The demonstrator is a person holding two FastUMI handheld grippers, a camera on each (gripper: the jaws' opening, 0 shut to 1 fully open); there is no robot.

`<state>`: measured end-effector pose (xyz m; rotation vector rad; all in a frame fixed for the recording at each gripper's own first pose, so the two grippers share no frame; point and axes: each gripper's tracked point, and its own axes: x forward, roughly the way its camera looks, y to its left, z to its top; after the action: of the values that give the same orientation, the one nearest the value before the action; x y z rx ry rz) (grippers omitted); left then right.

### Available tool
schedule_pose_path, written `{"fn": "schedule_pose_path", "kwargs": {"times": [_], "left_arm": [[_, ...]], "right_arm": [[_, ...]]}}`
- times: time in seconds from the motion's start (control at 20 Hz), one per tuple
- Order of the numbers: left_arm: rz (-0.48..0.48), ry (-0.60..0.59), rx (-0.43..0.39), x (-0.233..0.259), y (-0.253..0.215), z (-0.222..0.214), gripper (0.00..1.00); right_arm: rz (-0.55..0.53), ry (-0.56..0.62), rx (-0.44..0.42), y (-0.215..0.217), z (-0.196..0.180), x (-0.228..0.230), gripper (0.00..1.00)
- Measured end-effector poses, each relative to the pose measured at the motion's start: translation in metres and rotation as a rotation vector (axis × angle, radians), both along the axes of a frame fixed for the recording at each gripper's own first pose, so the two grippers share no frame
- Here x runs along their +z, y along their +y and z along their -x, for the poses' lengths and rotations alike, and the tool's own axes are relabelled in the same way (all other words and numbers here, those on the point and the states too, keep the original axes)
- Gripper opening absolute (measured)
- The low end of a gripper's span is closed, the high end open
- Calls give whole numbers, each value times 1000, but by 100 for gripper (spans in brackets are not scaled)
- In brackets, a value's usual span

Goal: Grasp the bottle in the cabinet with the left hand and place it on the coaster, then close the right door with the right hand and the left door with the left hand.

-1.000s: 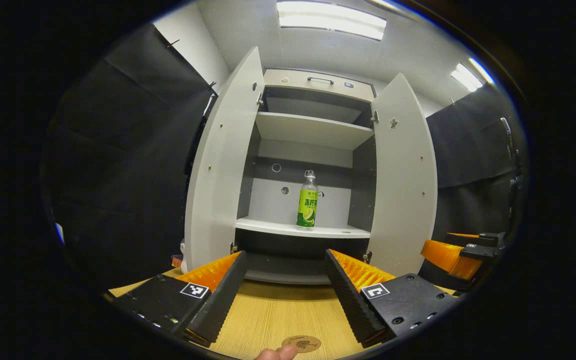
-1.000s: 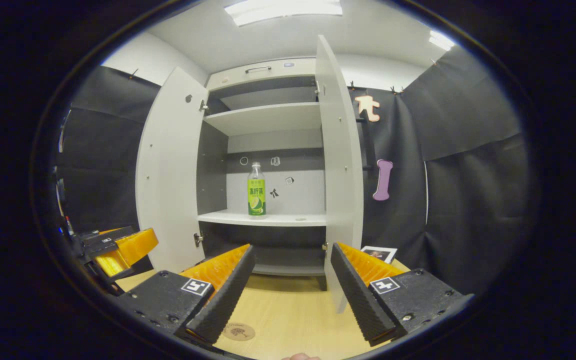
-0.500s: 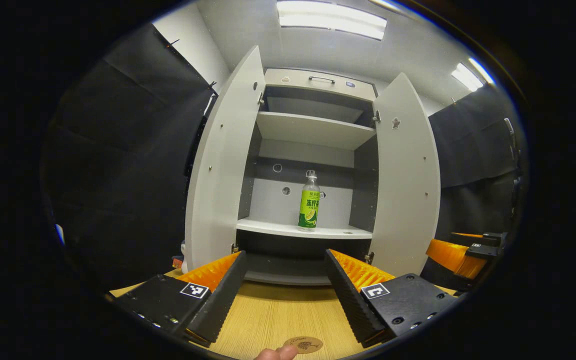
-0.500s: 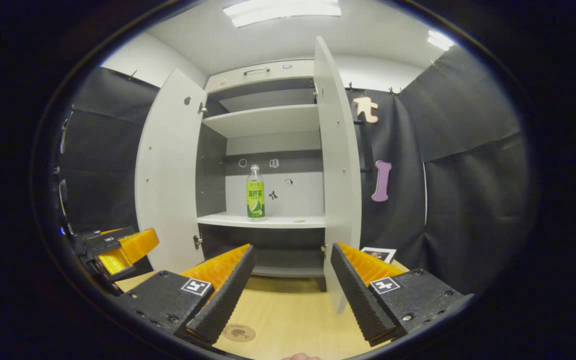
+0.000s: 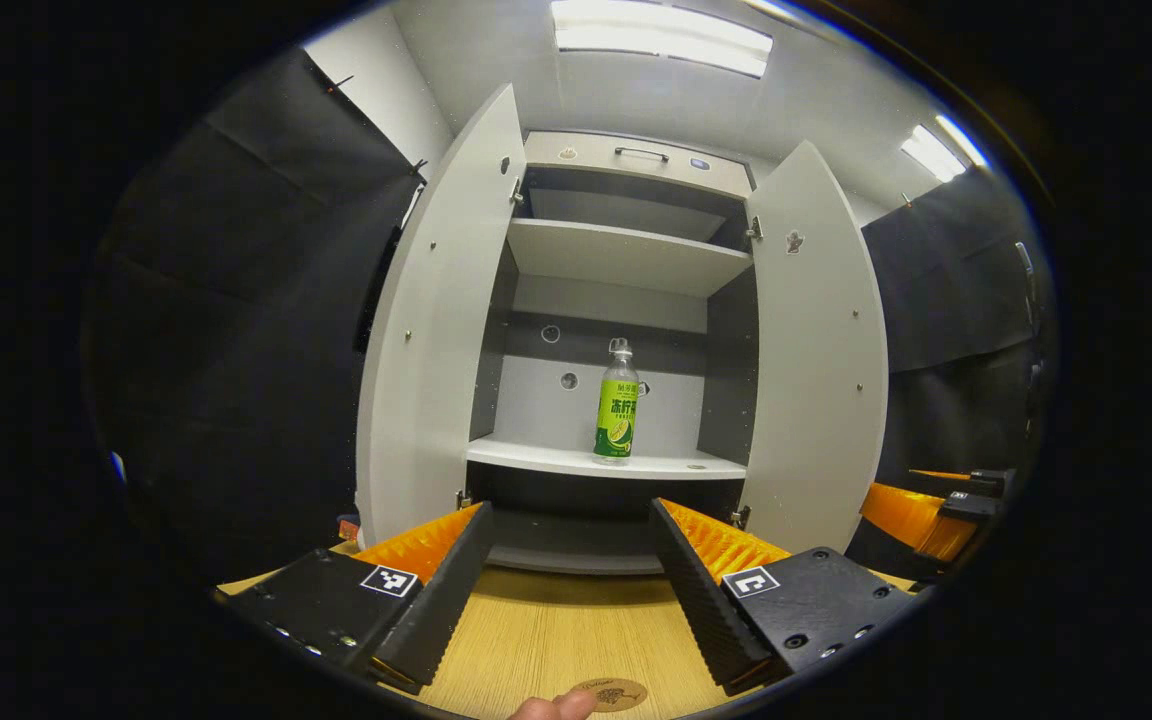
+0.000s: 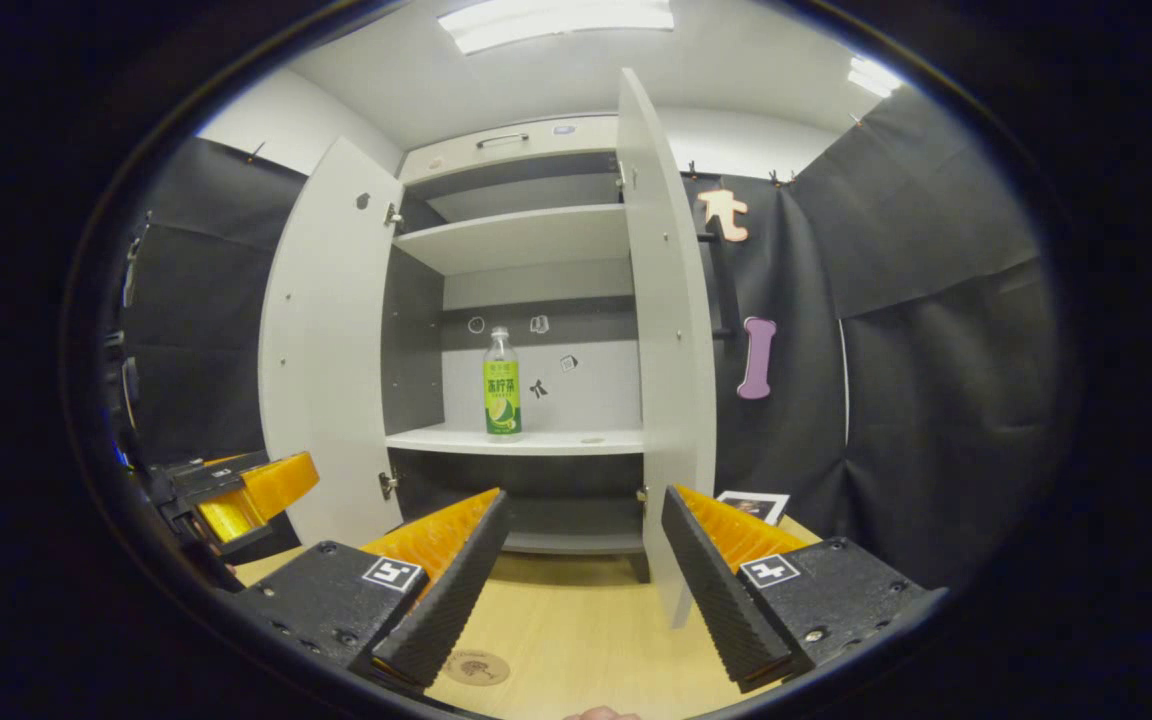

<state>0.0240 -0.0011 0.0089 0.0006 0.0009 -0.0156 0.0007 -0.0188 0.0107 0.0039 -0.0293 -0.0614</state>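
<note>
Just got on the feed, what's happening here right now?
A person holds two grippers in front of an open cabinet. The left gripper and right gripper are both open and empty. The bottle stands upright on the middle shelf, untouched. The coaster lies bare on the table; both doors stand open.

No plain word or number can be read. In the left gripper view, the bottle [image 5: 616, 415] near the centre wears a green label with printed characters too small to make out. Black-and-white square code markers [image 5: 386, 581] sit on the left gripper [image 5: 568, 515] at 7 and 5 o'clock. The right gripper [image 6: 581, 500] has the same markers at 7 and 5 o'clock in the right gripper view. The coaster [image 5: 613, 693] at 6 o'clock bears a dark emblem, unreadable.
</note>
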Motion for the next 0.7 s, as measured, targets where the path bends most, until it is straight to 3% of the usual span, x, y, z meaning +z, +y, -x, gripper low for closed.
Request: {"fn": "schedule_pose_path", "kwargs": {"times": [0.4,0.45,0.5,0.55,0.6,0.7], "left_arm": [[103,10,-156,18,-26,-97,95],[117,12,-175,21,-29,-115,99],[124,12,-181,22,-30,-136,95],[120,17,-180,21,-29,-155,99],[114,25,-176,20,-29,-174,95],[102,40,-177,12,-33,-208,95]], "right_arm": [[-12,1,-27,-5,-3,1,100],[-13,0,-33,-5,-2,2,100],[-14,-3,-40,-6,-2,2,100],[-16,-7,-49,-7,-3,3,100],[-19,-9,-61,-10,-3,3,100],[-28,-16,-84,-14,-5,3,100]]}}
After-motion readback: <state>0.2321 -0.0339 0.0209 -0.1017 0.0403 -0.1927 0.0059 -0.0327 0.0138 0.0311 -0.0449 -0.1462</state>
